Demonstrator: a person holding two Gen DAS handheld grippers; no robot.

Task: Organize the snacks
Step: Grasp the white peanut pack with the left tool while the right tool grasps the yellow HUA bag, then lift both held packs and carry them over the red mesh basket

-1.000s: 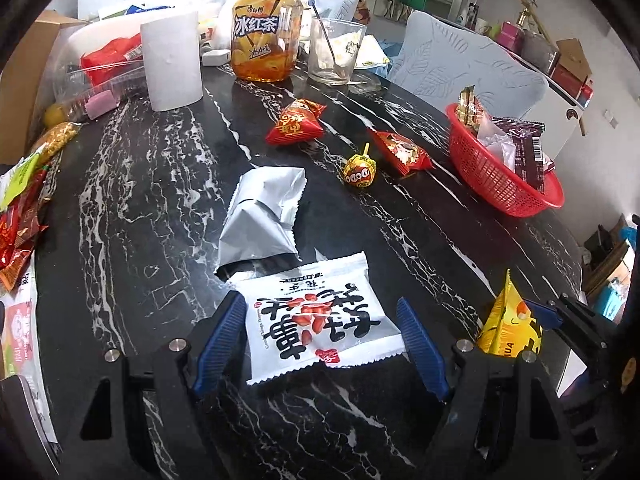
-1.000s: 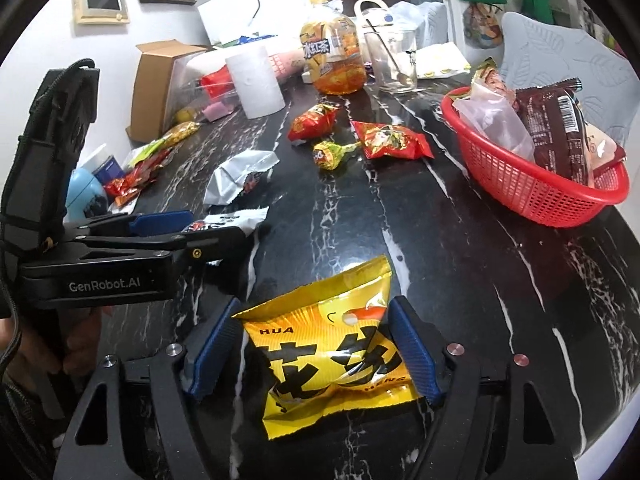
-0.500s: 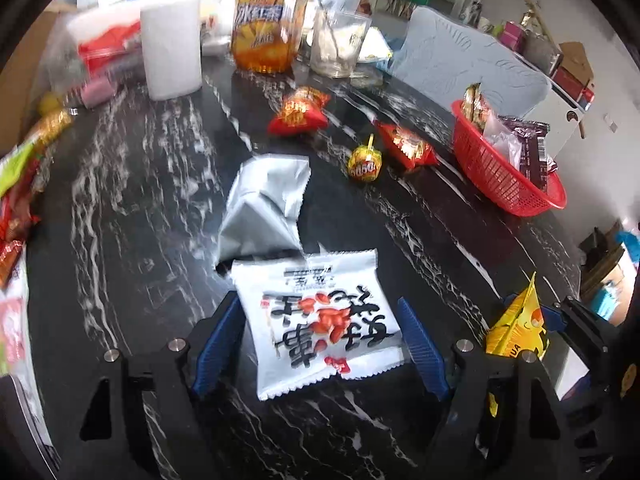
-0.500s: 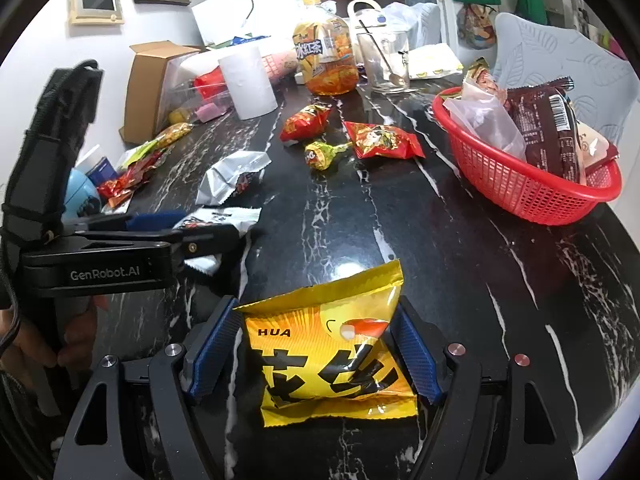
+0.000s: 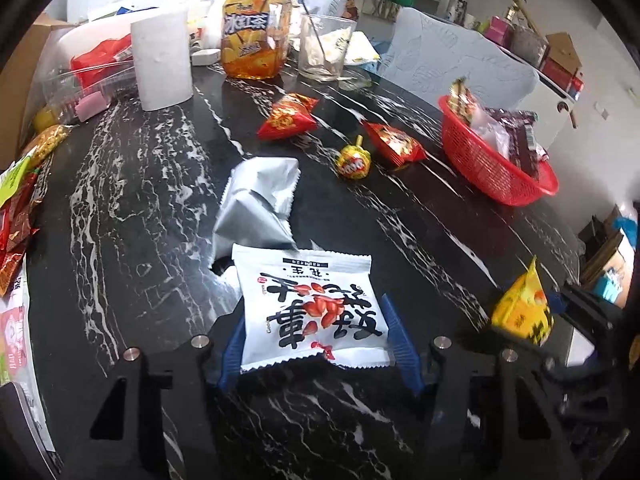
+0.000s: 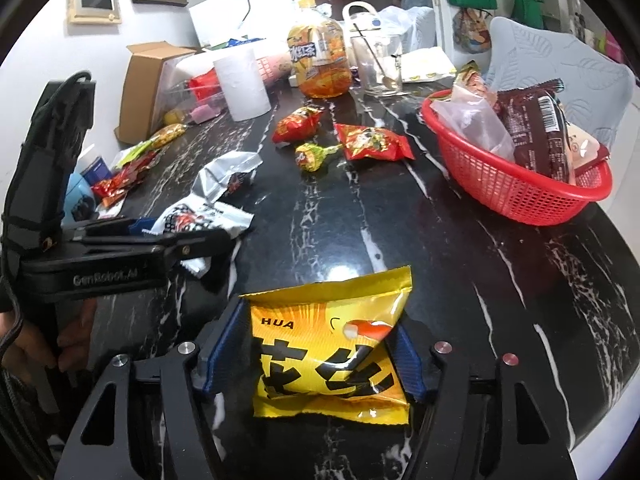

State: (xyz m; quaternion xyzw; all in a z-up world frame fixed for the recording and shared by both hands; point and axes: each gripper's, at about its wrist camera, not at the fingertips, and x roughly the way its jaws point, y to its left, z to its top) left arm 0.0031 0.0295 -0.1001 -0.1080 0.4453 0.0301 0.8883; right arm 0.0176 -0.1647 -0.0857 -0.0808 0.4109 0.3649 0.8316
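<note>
Counter: black marble-pattern top with white veins; we found snacks scattered across it.
Left claw: jaws were closing; we saw the blue pads at both side edges of the white peanut packet, which lay flat on the counter between them. Whether the pads already pressed on it, we could not tell for certain; they appeared to touch.
Right claw: jaws were closing; we saw the blue pads against both sides of the yellow snack bag, whose sides bulged inward at the pads.
Red basket: stood at the far right of the counter, well apart from both claws, holding a brown packet and a clear wrapper.
Loose snacks: a silver pouch just beyond the white packet; two red packets and a yellow lollipop farther back, between pouch and basket.
Background items: a tea bottle, a glass with a spoon, a paper roll.
Hand: we saw it gripping the left handle in the right wrist view.
</note>
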